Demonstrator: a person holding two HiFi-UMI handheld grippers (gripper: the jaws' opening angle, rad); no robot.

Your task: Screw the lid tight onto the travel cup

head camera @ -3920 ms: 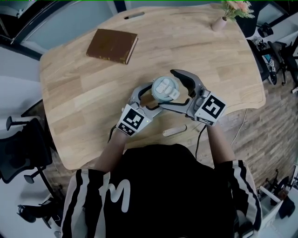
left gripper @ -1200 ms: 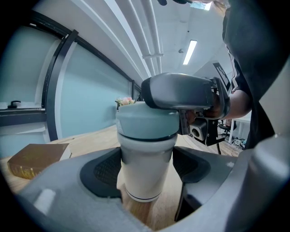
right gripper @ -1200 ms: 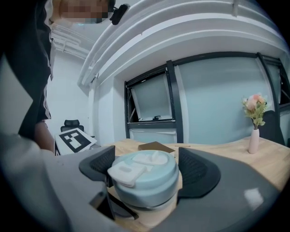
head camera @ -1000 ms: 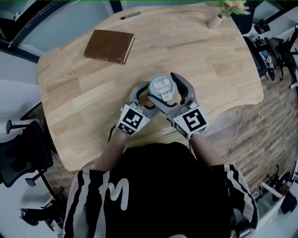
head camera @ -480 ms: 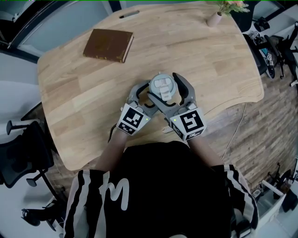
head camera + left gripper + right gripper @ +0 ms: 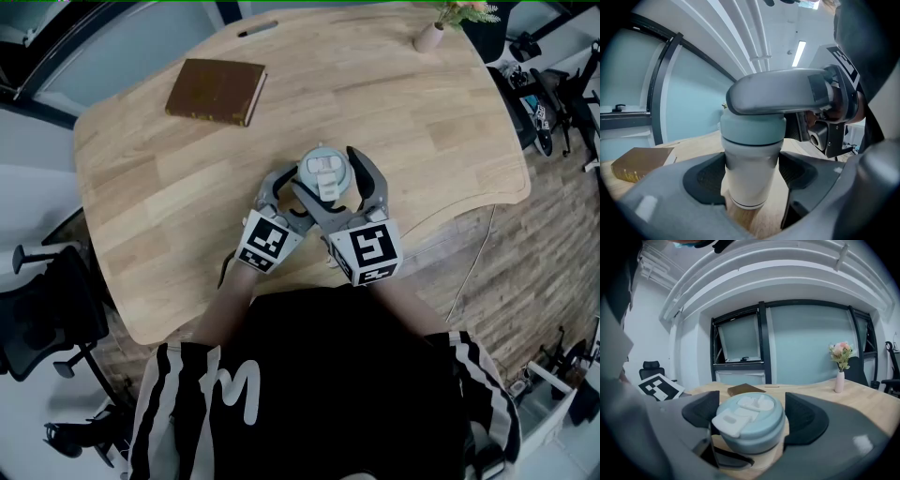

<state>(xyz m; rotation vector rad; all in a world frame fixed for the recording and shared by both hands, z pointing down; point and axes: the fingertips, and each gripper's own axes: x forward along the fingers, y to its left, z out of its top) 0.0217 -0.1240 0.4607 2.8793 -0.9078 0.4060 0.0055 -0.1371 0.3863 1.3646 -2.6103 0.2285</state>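
— Well, what does the left gripper hold?
— Its jaws stand wide and press from both sides on the white body of the travel cup. The cup stands upright on the table, near the person's edge.
— And the right gripper?
— Its jaws are also wide, closed around the pale blue lid on top of the cup; both pads touch it.

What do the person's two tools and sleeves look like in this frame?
Both the left tool and right tool are grey, with curved jaws carrying dark textured pads and a white cube of black square markers. The sleeves are black with white stripes.
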